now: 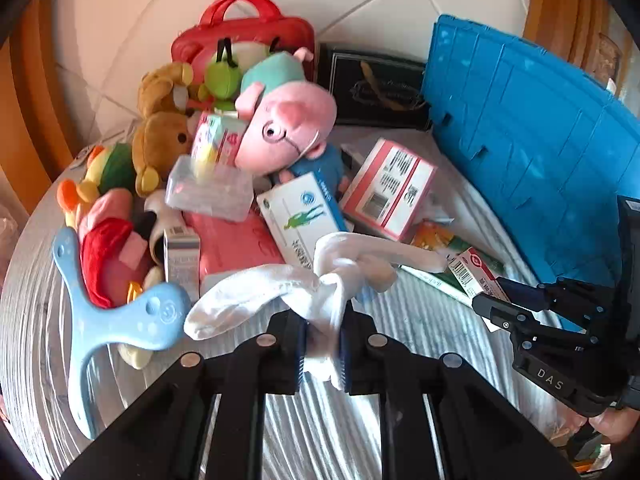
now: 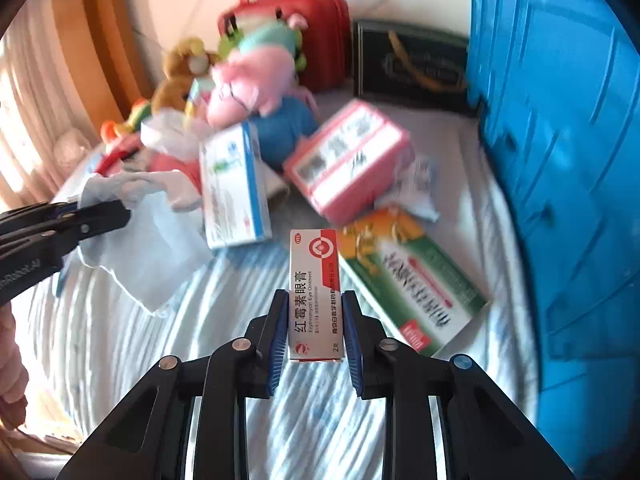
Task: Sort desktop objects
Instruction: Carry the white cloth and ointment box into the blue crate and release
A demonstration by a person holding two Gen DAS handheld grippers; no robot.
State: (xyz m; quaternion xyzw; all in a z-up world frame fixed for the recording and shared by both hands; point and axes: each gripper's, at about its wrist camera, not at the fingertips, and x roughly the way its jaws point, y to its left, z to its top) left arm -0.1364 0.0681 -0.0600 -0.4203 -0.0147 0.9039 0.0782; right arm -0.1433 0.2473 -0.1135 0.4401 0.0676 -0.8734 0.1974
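Observation:
My left gripper point(image 1: 324, 320) is shut on a white sock point(image 1: 280, 292), which hangs limp from its pads above the striped cloth. In the right wrist view that gripper point(image 2: 116, 212) enters from the left with the white sock point(image 2: 148, 248) draped under it. My right gripper point(image 2: 315, 300) is shut on a small red-and-white ointment box point(image 2: 314, 280), held upright between the blue pads. Seen from the left wrist, the right gripper point(image 1: 492, 300) stands at the right with the ointment box point(image 1: 472, 272) in its tips.
A blue crate point(image 1: 540, 140) walls off the right side. A pile at the back holds a pink pig plush point(image 1: 288, 128), a brown bear point(image 1: 160, 144), a red bag point(image 1: 256, 28), a black box point(image 1: 376, 88) and several medicine boxes. A light-blue plastic toy point(image 1: 100, 320) lies at the left.

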